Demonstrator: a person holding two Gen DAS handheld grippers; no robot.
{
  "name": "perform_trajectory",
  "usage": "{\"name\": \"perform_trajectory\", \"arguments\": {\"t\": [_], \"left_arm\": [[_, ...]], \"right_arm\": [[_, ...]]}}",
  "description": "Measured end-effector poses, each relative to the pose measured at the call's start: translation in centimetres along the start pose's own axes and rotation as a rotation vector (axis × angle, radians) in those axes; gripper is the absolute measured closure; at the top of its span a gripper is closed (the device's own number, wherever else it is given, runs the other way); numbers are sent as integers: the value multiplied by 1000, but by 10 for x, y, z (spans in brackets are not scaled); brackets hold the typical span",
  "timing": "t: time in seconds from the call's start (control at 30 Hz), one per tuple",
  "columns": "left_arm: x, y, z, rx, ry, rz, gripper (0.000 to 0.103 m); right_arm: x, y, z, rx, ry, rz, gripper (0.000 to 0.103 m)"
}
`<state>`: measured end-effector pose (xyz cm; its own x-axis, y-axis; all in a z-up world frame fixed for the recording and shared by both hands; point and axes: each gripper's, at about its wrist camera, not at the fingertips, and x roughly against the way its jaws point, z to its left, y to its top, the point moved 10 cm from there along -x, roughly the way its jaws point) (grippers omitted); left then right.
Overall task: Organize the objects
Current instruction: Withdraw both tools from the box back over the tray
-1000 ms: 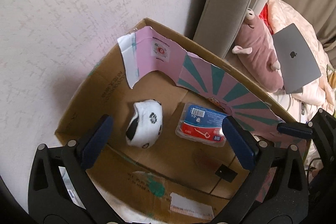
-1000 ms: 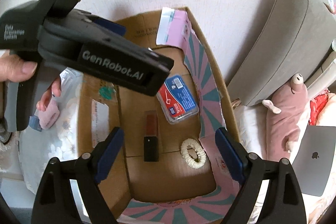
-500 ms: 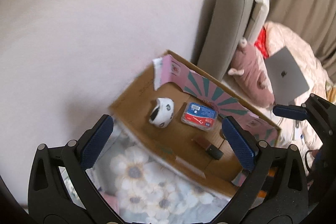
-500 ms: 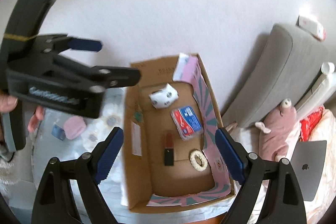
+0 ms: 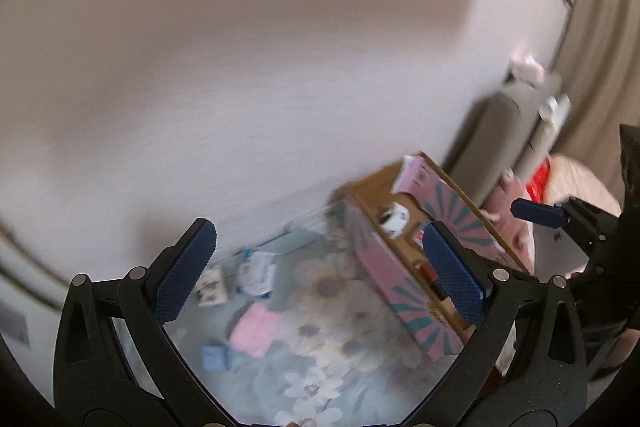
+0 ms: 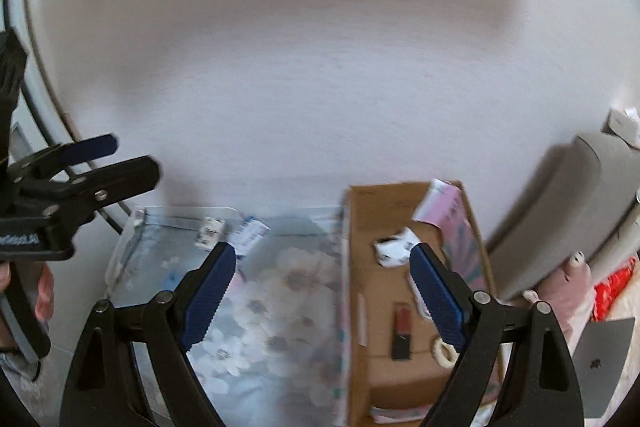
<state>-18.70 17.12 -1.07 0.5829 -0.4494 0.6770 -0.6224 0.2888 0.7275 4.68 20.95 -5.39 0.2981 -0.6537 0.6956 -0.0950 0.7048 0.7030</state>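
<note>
While both grippers, left point(image 5: 320, 267) and right point(image 6: 320, 291), gape empty, cardboard box point(image 6: 360, 227) holds rolled sock point(image 6: 394, 247); only right view shows lipstick point(image 6: 402, 331), hair tie point(image 6: 444, 349), laptop point(image 6: 604, 359).

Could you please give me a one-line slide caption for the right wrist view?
Open right gripper above a floral cloth and a cardboard box holding a lipstick.
</note>
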Motion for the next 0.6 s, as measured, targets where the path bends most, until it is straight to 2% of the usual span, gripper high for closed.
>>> {"name": "perform_trajectory", "arguments": {"t": [0.17, 0.27, 0.43, 0.6], "left_arm": [[46, -23, 50, 69, 123, -70, 0], [73, -44, 77, 127, 180, -110, 0], [102, -87, 113, 222, 244, -120, 0], [115, -109, 134, 271, 277, -121, 0]], "right_arm": [[4, 6, 36, 41, 7, -52, 16], [6, 3, 53, 36, 44, -67, 16], [9, -7, 76, 50, 85, -85, 16], [9, -8, 87, 71, 102, -106, 16]]}}
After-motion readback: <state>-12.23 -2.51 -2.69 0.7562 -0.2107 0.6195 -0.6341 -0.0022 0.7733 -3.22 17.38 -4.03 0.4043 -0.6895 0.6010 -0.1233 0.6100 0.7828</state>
